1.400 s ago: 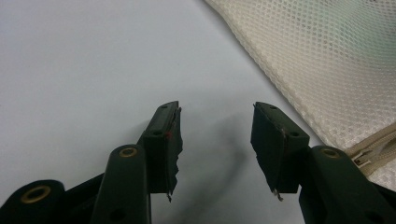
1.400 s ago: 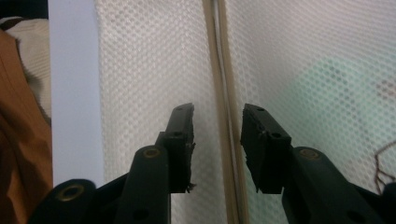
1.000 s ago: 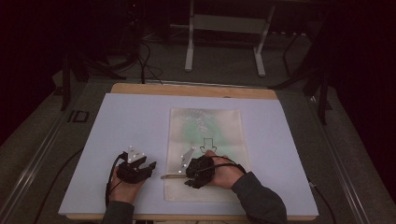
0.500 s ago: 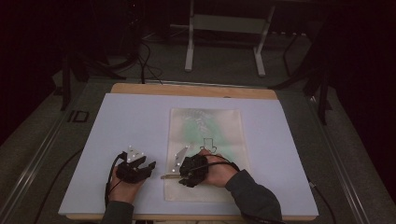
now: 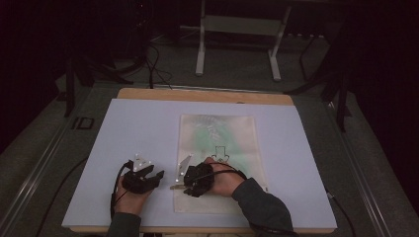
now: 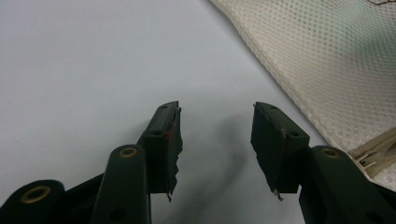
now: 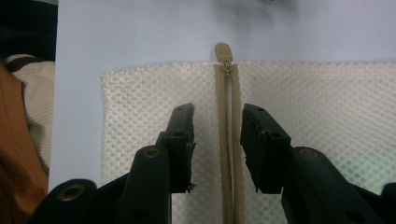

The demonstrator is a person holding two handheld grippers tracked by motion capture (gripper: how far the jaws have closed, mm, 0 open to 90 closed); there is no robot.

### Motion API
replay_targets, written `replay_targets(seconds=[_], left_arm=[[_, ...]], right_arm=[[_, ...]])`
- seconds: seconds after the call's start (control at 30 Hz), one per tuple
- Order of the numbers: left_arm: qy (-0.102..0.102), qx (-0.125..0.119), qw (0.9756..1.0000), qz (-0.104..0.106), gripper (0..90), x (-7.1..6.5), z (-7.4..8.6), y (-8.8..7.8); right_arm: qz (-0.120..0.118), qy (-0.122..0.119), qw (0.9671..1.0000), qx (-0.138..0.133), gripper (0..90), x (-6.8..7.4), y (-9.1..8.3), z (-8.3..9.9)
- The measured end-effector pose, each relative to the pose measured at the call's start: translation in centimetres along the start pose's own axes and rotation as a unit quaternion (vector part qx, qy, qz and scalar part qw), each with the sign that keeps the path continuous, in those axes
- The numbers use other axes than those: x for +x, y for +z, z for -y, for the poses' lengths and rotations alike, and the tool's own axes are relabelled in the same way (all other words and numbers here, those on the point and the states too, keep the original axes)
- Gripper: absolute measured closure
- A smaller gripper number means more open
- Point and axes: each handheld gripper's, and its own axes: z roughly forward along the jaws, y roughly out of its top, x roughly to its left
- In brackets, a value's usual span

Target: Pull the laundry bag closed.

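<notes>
White table [image 5: 138, 128] is carrying the mesh bag [image 5: 220, 143], lying flat at centre. Right gripper [image 7: 215, 140] is straddling its zipper [image 7: 229, 140], jaws just closing, part-open, gripping nothing. Left gripper [image 6: 215, 135] is idling beside the bag, jaws wide, empty.

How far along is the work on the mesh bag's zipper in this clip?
Early. Done: the mesh bag lies flat on the table. In hand: the right tongs straddle the zipper, jaws just closing in but not yet gripping; the pull tab sits at the bag's edge beyond them. The left tongs wait open beside the bag. Left: gripping and sliding the zipper.
</notes>
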Motion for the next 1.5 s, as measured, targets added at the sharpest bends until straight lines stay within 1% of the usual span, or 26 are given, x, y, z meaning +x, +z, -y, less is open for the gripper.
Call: replay_targets(seconds=[0.4,0.73,0.9,0.97,1.37,1.5], left_arm=[[-0.005,-0.001,1.0,-0.001,51.6,0.2,0.0,-0.1],[-0.007,-0.004,1.0,-0.002,51.6,0.4,0.0,-0.2],[-0.012,-0.008,0.9999,-0.005,51.6,0.7,0.0,-0.4],[-0.015,-0.009,0.9998,-0.006,51.6,0.8,0.1,-0.5],[-0.021,-0.013,0.9996,-0.01,51.6,1.1,0.1,-0.7],[-0.023,-0.015,0.9995,-0.012,51.6,1.4,0.1,-0.9]], right_arm=[[-0.004,-0.001,1.0,-0.005,65.2,-0.1,0.6,-0.7],[-0.002,-0.001,0.9999,-0.012,65.3,-0.2,1.0,-1.4],[-0.003,-0.004,0.9999,-0.014,66.1,-0.1,1.3,-1.8],[-0.004,-0.001,0.9999,-0.015,67.0,-0.1,1.4,-2.0],[-0.004,0.004,0.9998,-0.022,69.1,-0.4,1.9,-2.8],[-0.004,0.001,0.9998,-0.021,69.6,-0.5,2.3,-3.2]])
